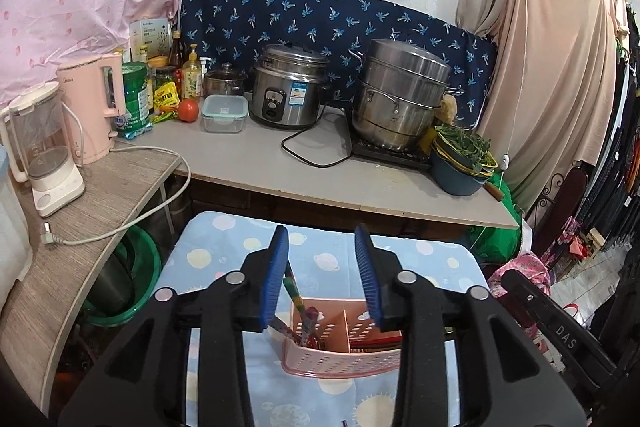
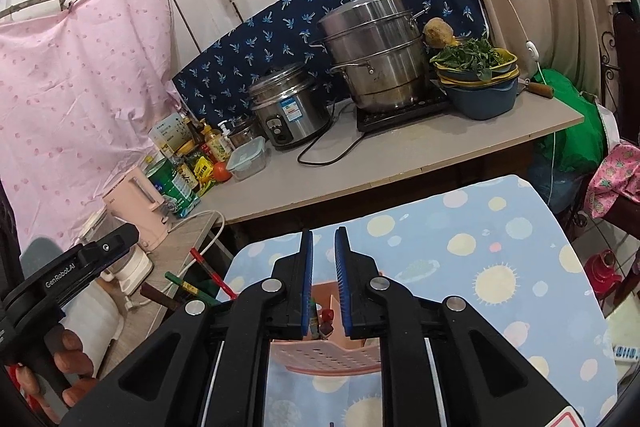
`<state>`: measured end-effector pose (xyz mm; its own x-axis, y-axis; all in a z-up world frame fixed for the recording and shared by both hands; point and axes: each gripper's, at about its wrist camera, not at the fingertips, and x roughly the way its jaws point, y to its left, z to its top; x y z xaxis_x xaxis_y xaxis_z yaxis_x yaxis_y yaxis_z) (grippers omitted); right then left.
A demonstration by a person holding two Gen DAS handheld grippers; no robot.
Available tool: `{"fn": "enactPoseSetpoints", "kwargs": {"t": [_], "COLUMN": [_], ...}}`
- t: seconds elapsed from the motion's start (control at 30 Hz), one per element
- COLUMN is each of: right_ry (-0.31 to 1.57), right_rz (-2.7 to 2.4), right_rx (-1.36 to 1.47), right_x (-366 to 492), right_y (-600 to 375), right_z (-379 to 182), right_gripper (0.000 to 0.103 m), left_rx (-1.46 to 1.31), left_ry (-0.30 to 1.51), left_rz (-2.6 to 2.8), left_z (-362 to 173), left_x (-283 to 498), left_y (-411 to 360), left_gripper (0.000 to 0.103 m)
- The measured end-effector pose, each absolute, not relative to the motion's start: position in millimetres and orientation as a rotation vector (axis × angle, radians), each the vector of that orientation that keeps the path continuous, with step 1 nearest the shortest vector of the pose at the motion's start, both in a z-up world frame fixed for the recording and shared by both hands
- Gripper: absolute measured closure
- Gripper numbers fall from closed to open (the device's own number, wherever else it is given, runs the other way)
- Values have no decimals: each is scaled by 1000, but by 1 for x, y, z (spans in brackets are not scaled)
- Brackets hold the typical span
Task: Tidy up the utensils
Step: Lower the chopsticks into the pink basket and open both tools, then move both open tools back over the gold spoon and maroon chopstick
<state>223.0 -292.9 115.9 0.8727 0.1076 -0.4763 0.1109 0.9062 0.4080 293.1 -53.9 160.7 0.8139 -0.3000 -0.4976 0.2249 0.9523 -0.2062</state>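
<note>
A pink perforated utensil basket (image 1: 344, 355) stands on a small table with a blue planet-print cloth (image 1: 320, 259). Coloured chopsticks (image 1: 294, 293) stand in its left compartment. My left gripper (image 1: 322, 255) is open and empty, above and just behind the basket. In the right wrist view the same basket (image 2: 324, 357) sits under my right gripper (image 2: 323, 259), whose jaws are a narrow gap apart and hold nothing. Small utensil ends (image 2: 326, 319) show between its pads. More chopsticks (image 2: 208, 273) stick out at the left. The other handheld gripper (image 2: 76, 267) shows at far left.
A grey counter (image 1: 256, 163) behind the table carries a rice cooker (image 1: 290, 87), a steel steamer pot (image 1: 400, 95), a bowl of greens (image 1: 464, 163), a pink kettle (image 1: 92, 107), bottles and a tomato (image 1: 188, 110). A green basin (image 1: 132, 279) lies under the left shelf.
</note>
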Motion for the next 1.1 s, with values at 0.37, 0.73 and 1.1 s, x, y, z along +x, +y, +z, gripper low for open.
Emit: {"fn": "enactPoseSetpoints", "kwargs": {"t": [0.37, 0.73, 1.1], "right_ry": [537, 644, 765], "right_rz": [-5, 24, 61], "right_rx": [419, 360, 350], "right_x": [189, 131, 80], "right_y": [-288, -263, -238], "right_z": [107, 69, 26], "right_gripper": [83, 82, 82], "left_rx": [-108, -79, -25], "left_ry": [560, 644, 710], "left_rz": [-270, -255, -228], "left_z": [152, 112, 74], "left_x": [263, 221, 181], "left_y": [-49, -37, -31], "left_gripper": [69, 69, 69]}}
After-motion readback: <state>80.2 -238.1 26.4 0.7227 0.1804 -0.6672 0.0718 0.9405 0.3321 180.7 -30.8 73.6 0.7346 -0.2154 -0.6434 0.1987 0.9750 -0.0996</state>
